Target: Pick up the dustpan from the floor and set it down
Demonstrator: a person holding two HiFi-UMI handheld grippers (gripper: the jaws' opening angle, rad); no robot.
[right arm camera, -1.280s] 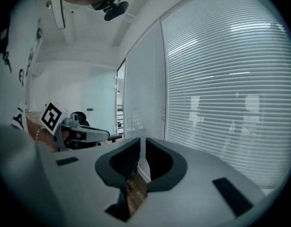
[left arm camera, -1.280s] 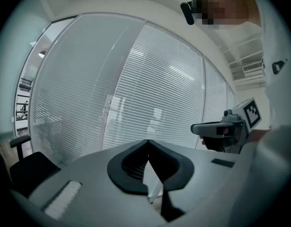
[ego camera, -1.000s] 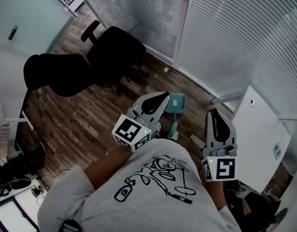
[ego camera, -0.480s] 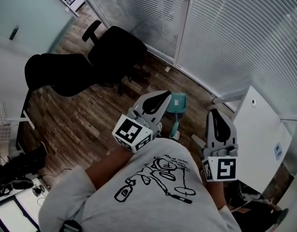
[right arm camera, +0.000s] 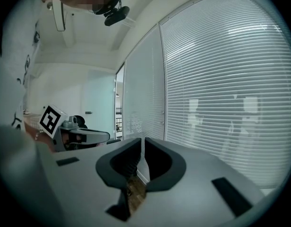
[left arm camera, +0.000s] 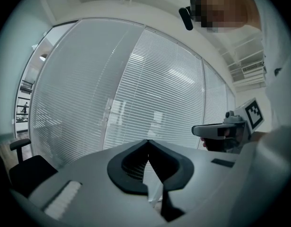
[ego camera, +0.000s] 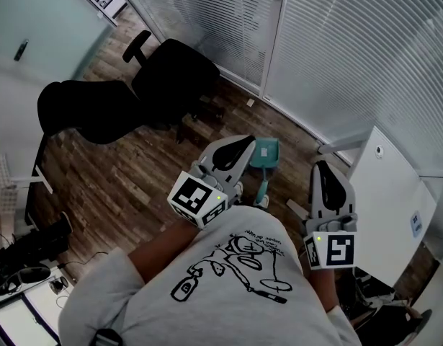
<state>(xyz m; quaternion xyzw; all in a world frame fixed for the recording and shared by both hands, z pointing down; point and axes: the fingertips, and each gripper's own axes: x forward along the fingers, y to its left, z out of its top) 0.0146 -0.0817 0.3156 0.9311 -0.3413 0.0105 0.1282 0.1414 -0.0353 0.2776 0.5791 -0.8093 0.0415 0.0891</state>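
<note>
From where I stand, next to nothing has shifted in the last second: both arms are held out level in front of the person just as they were, and the teal dustpan (ego camera: 265, 153) sits on the same patch of floor. The left tongs (ego camera: 239, 150) are pressed shut tip to tip with nothing between them. The right tongs (ego camera: 325, 175) are closed to a hairline and are just as empty. Both hang well above the dustpan, which rests on the wooden floor (ego camera: 135, 186) close to the glass wall, its pan toward the blinds (ego camera: 336, 56) and its handle running back toward the person, partly hidden behind the left tongs. For the task that stillness reads two ways: a dustpan on the boards with both tongs empty above it fits a pan waiting to be lifted, and equally one already set back down. The floor is dark brown planking. Two black office chairs (ego camera: 171, 71) stand off to the left, slatted blinds run along the far side, and a white cabinet (ego camera: 387, 207) sits on the right.
</note>
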